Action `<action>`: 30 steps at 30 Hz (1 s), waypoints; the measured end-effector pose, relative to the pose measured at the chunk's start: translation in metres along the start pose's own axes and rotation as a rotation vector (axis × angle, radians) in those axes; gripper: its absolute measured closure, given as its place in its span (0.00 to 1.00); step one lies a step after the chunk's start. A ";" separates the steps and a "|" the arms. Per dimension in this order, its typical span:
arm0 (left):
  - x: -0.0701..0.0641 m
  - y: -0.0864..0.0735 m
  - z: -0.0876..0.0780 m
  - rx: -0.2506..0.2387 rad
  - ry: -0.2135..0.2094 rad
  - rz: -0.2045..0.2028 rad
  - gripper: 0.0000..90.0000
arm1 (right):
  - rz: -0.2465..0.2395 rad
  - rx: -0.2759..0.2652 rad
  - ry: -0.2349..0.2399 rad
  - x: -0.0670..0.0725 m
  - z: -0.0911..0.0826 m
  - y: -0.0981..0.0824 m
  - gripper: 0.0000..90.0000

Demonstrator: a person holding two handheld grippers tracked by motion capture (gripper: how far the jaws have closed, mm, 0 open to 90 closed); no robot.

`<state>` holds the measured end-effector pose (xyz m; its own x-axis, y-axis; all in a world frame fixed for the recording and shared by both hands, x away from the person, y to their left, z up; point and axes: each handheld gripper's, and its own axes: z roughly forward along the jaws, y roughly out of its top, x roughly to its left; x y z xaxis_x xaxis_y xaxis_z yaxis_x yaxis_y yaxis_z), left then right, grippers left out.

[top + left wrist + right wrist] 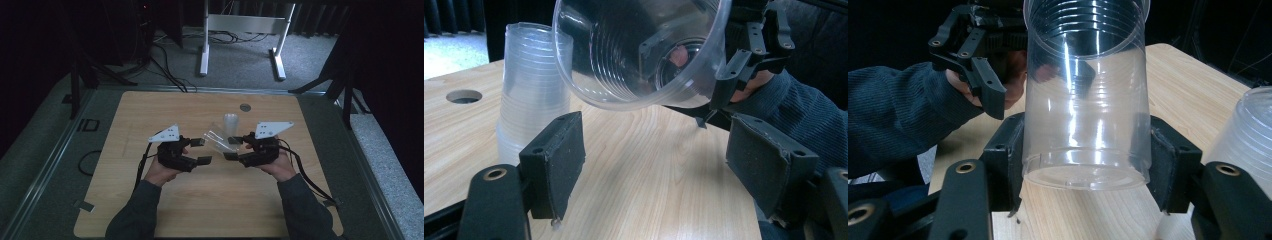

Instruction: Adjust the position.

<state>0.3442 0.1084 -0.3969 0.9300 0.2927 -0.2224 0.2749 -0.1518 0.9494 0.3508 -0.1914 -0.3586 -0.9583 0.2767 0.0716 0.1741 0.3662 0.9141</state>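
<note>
Clear cup (1087, 95), at frame centre, is clamped near its base by the right gripper (1087, 165), mouth tilted toward the wide-open, empty left gripper (654, 165), seemingly for handover; cup stack (531, 95) is left standing upper left

The clear cup (1086, 100) between the right gripper's jaws is running off the picture's top edge, hiding its rim. Beside the right-hand jaw, the cup stack (1245, 145) is being cropped at the edge.

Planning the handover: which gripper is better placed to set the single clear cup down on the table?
Right. The right gripper already clamps the clear cup near its base; the left gripper is open and empty.
</note>
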 end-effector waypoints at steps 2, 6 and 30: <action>0.000 0.000 0.001 -0.001 -0.002 0.001 0.26 | -0.002 -0.003 0.002 0.000 0.000 0.000 0.46; 0.000 0.000 0.001 -0.009 -0.016 -0.003 0.26 | -0.004 -0.013 0.007 0.001 0.001 0.000 0.46; 0.001 0.001 0.008 -0.078 -0.088 -0.044 0.23 | -0.023 -0.041 0.028 0.004 0.004 -0.002 0.46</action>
<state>0.3472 0.1013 -0.3974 0.9363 0.2134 -0.2791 0.2988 -0.0656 0.9521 0.3478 -0.1874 -0.3613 -0.9680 0.2436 0.0607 0.1429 0.3357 0.9311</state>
